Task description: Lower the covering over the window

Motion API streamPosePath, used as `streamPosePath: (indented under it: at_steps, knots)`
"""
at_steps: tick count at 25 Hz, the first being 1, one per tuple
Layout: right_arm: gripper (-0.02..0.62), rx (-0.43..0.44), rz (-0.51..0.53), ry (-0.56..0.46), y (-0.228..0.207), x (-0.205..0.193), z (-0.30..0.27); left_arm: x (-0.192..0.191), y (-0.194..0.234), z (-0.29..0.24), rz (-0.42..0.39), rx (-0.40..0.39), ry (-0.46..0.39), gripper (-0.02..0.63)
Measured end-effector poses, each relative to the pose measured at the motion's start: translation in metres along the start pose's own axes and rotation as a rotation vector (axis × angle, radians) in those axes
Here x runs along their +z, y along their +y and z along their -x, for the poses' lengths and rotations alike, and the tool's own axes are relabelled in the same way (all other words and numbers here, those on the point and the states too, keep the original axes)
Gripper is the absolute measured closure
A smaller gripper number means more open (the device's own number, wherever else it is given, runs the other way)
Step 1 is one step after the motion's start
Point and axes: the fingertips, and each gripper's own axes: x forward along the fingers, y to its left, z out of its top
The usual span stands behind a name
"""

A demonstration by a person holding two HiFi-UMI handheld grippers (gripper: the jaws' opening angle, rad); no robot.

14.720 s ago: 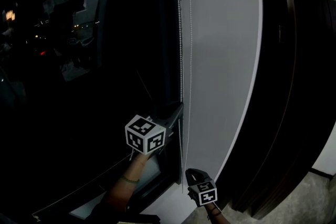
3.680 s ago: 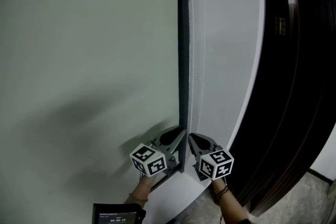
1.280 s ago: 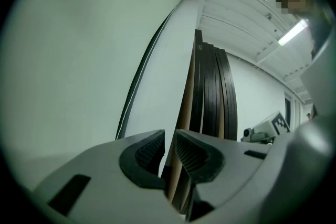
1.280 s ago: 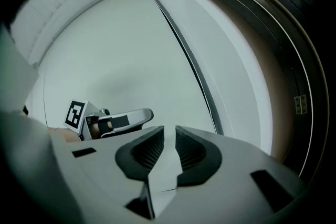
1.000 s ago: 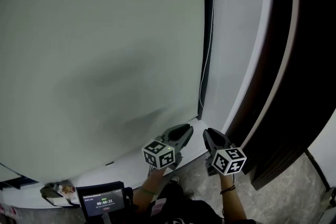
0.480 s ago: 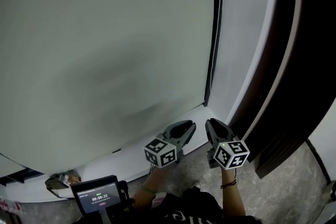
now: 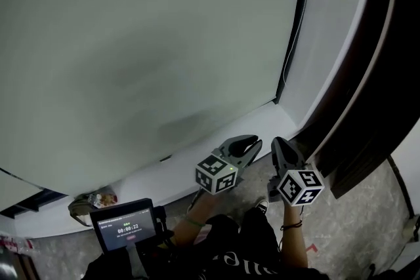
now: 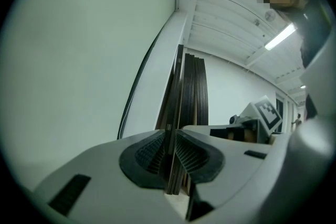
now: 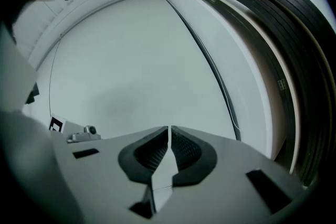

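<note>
The pale blind [image 7: 144,42] fills the upper left; at lower centre, left gripper [image 7: 251,142] and right gripper [image 7: 278,143] have fingers together, empty.

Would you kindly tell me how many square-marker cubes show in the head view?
2. One cube sits on the left tongs, low centre; the other cube sits on the right tongs, just right of it. None seems hidden.

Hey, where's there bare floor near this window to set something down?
Bare speckled floor lies right of the right tongs, bordered by the dark panels. Lower left is crowded: a screen and clutter by the wall.
</note>
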Motion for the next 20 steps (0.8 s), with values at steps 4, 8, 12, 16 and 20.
streamPosePath:
  at_steps: [4,8,12,16,20]
  knots:
    - [0.583,-0.027,-0.007,0.018,0.0,-0.007,0.012,-0.009,-0.007,0.001,0.03,-0.017,0.012,0.545]
    - [0.584,-0.046,0.001,0.028,-0.001,-0.008,0.021,-0.012,-0.017,0.001,0.042,-0.038,0.009,0.546]
    - [0.586,-0.048,0.015,0.036,0.001,-0.011,0.022,-0.013,-0.017,0.002,0.052,-0.038,-0.004,0.546]
    - [0.586,-0.044,0.02,0.042,0.01,-0.016,0.028,-0.014,-0.019,0.015,0.065,-0.024,-0.023,0.546]
    - [0.586,-0.051,0.019,0.054,0.018,-0.027,0.045,-0.02,-0.031,0.032,0.08,-0.021,-0.031,0.546]
